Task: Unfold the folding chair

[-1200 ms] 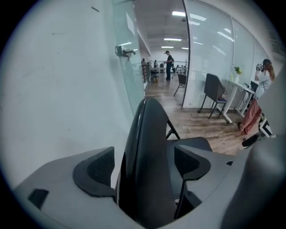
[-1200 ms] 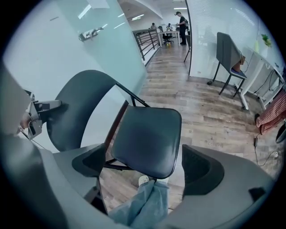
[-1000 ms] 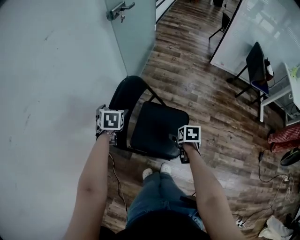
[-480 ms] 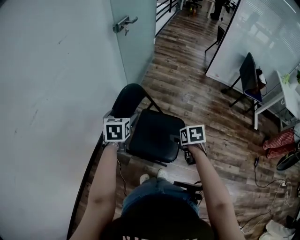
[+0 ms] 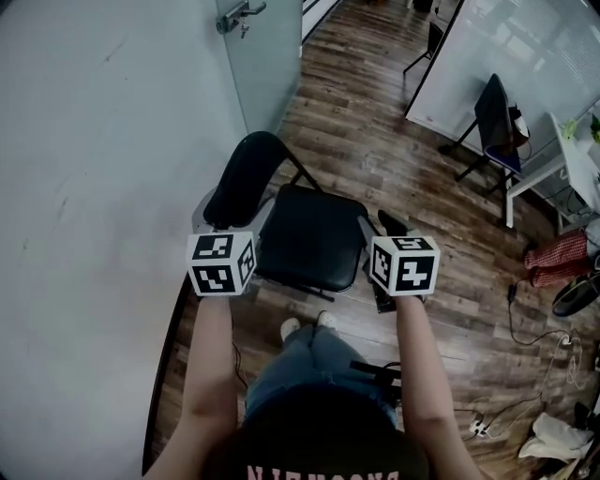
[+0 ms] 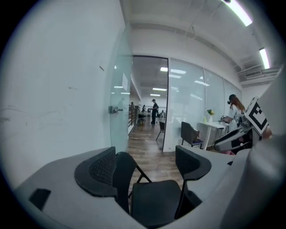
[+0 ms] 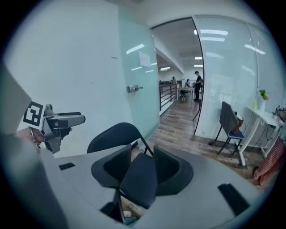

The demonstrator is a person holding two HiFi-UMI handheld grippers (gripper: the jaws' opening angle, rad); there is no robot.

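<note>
The black folding chair (image 5: 309,239) stands unfolded on the wood floor, its backrest (image 5: 246,178) toward the white wall. Both grippers hang in the air above its near edge and touch nothing. My left gripper (image 5: 216,230) is over the seat's left side, open and empty; in the left gripper view the chair (image 6: 154,201) shows far beyond the wide gap of the left gripper (image 6: 147,165). My right gripper (image 5: 389,227) is over the seat's right side. Its jaws are closing with nothing between them, and the seat (image 7: 140,181) shows through the narrow gap of the right gripper (image 7: 144,172).
A white wall (image 5: 94,187) and a glass door with a handle (image 5: 239,17) stand at the left. Another dark chair (image 5: 492,117) and a white table (image 5: 572,169) are at the far right. Cables (image 5: 544,356) and a red cloth (image 5: 558,258) lie on the floor. The person's feet (image 5: 305,326) are below the seat.
Both grippers have risen from the seat's front corners toward the head camera. The right jaws have drawn closer together. The chair has stayed unfolded in place.
</note>
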